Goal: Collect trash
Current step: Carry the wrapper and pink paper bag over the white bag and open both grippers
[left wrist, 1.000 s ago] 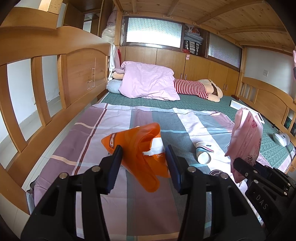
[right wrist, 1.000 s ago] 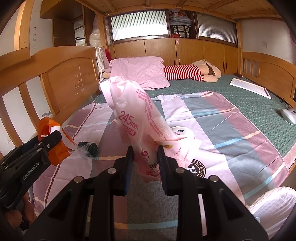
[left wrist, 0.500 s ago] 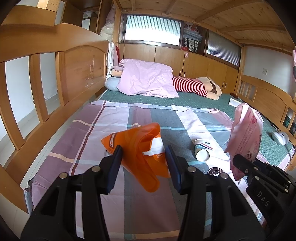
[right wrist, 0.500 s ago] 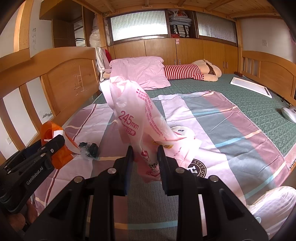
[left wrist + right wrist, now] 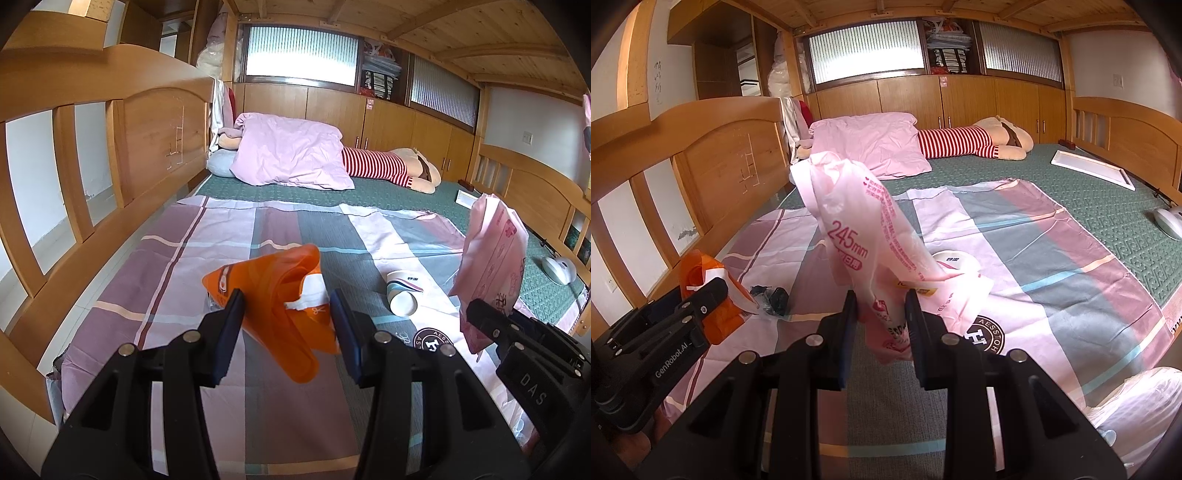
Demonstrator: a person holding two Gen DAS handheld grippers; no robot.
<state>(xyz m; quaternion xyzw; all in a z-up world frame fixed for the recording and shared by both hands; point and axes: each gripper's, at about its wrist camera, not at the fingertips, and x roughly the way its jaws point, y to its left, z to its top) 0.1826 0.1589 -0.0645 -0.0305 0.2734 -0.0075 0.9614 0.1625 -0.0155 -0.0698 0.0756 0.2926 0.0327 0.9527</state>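
My left gripper (image 5: pixel 286 314) is shut on an orange plastic wrapper (image 5: pixel 273 295) with a white torn strip, held above the striped sheet (image 5: pixel 229 240). The wrapper also shows at the left of the right wrist view (image 5: pixel 701 291). My right gripper (image 5: pixel 881 314) is shut on a pink plastic bag (image 5: pixel 857 236) printed "245mm", which stands up above the jaws; the bag also shows at the right of the left wrist view (image 5: pixel 491 258). A white paper cup (image 5: pixel 402 293) lies on its side on the sheet. A small dark crumpled wrapper (image 5: pixel 772 295) lies near the left gripper.
A wooden bed rail (image 5: pixel 92 155) runs along the left. A pink pillow (image 5: pixel 291 151) and a striped plush toy (image 5: pixel 376 166) lie at the far end. A white computer mouse (image 5: pixel 557 269) and a white frame (image 5: pixel 1089 168) sit on the green mat at right.
The left gripper has shifted slightly with the orange wrapper; the bed rail now looks a bit further off. The right gripper and pink bag have hardly moved.
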